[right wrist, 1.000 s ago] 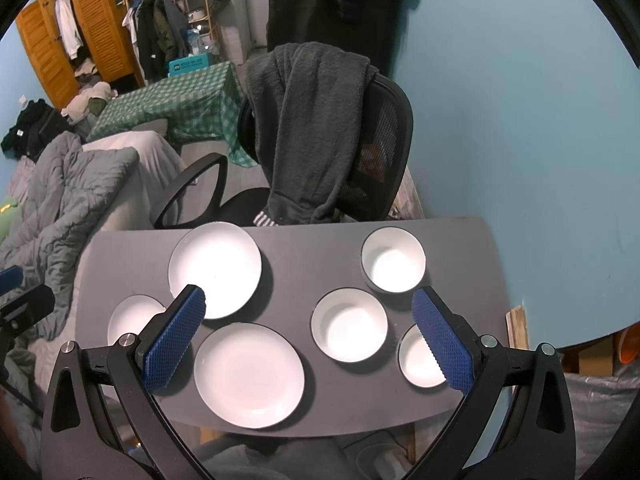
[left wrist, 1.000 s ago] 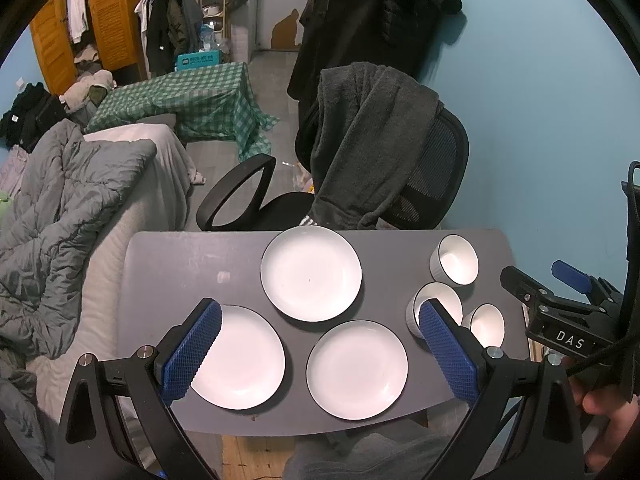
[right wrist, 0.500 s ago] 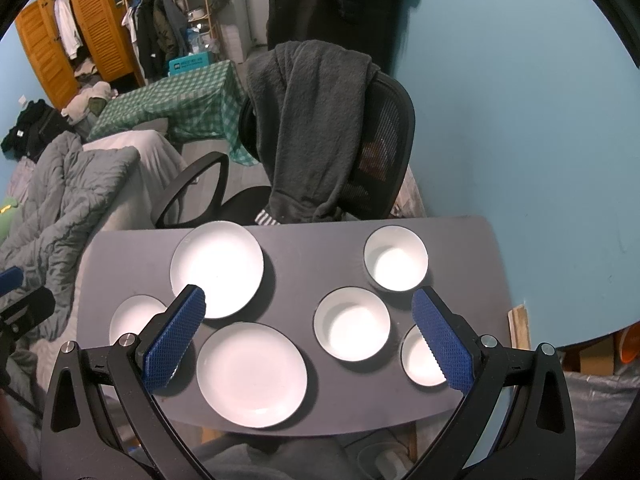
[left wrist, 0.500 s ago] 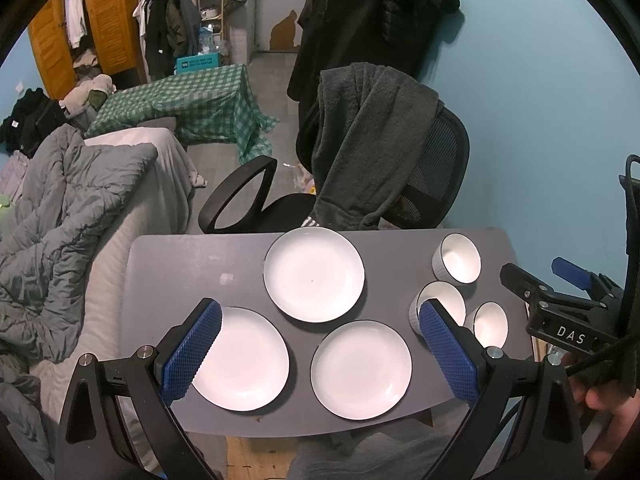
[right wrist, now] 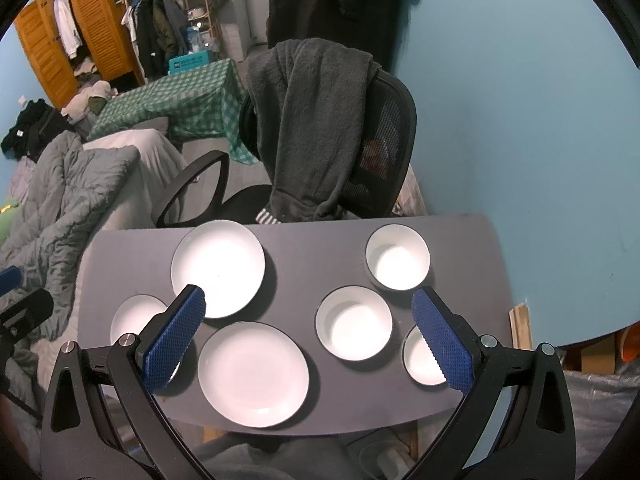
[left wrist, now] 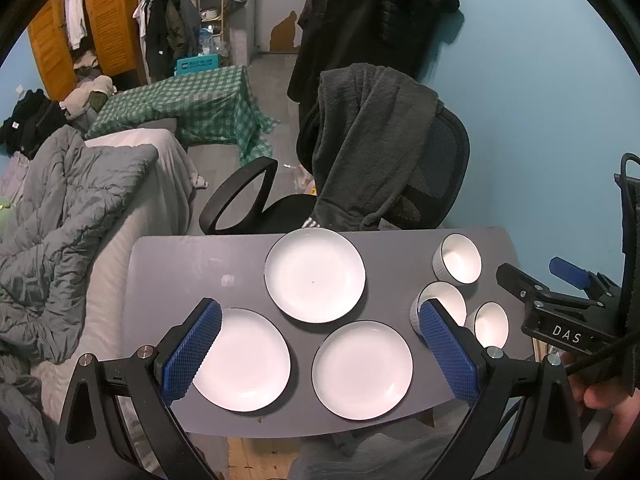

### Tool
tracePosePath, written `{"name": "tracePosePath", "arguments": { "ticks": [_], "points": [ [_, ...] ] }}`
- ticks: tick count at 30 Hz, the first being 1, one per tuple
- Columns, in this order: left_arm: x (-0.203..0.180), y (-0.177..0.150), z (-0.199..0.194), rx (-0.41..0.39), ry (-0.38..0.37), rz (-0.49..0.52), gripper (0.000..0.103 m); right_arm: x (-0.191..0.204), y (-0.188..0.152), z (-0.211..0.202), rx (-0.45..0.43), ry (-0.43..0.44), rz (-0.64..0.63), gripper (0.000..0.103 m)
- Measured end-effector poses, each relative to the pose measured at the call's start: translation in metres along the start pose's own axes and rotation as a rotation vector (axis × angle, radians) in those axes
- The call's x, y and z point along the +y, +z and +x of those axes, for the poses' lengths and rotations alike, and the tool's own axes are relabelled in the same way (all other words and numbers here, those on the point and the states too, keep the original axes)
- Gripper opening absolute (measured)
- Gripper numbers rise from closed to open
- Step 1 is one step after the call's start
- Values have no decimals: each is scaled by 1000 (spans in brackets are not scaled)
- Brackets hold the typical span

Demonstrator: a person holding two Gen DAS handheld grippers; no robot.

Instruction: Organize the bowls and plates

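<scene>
Three white plates lie on the grey table (left wrist: 180, 264): a far one (left wrist: 315, 275), a near-left one (left wrist: 244, 359) and a near-middle one (left wrist: 362, 369). Three white bowls stand at the right: far (left wrist: 460, 258), middle (left wrist: 442, 304), near (left wrist: 491, 323). In the right wrist view the plates are at the left (right wrist: 218, 267) (right wrist: 253, 374) (right wrist: 134, 318) and the bowls at the right (right wrist: 398, 257) (right wrist: 354, 323) (right wrist: 424, 360). My left gripper (left wrist: 320, 354) is open and empty, high above the plates. My right gripper (right wrist: 308, 338) is open and empty, high above the table; it also shows in the left wrist view (left wrist: 560, 300).
A black office chair (left wrist: 360, 184) draped with a dark grey garment stands behind the table. A bed with a grey quilt (left wrist: 60, 208) lies to the left. A blue wall (right wrist: 520, 120) is at the right. A green-checked table (left wrist: 188, 108) stands farther back.
Both grippers drifted slightly, so the table shifted a little right in both views. Plates and bowls have not moved. Both grippers stay open.
</scene>
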State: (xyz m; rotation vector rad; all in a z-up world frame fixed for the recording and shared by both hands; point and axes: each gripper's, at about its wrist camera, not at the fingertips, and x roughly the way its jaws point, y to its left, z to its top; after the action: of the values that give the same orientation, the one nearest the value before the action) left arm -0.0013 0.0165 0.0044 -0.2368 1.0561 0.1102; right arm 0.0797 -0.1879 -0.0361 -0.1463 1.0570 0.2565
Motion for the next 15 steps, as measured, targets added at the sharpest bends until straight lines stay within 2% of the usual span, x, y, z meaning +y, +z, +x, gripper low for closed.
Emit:
{"name": "tracePosePath", "arguments": {
  "ticks": [11,15],
  "points": [
    [22,-6,-1,-9,7,-35,101,13,3,5,9,5,-40,101],
    [37,-9,-1,-11,35,-57,101,20,7,8,14,8,-69,101]
  ]
}}
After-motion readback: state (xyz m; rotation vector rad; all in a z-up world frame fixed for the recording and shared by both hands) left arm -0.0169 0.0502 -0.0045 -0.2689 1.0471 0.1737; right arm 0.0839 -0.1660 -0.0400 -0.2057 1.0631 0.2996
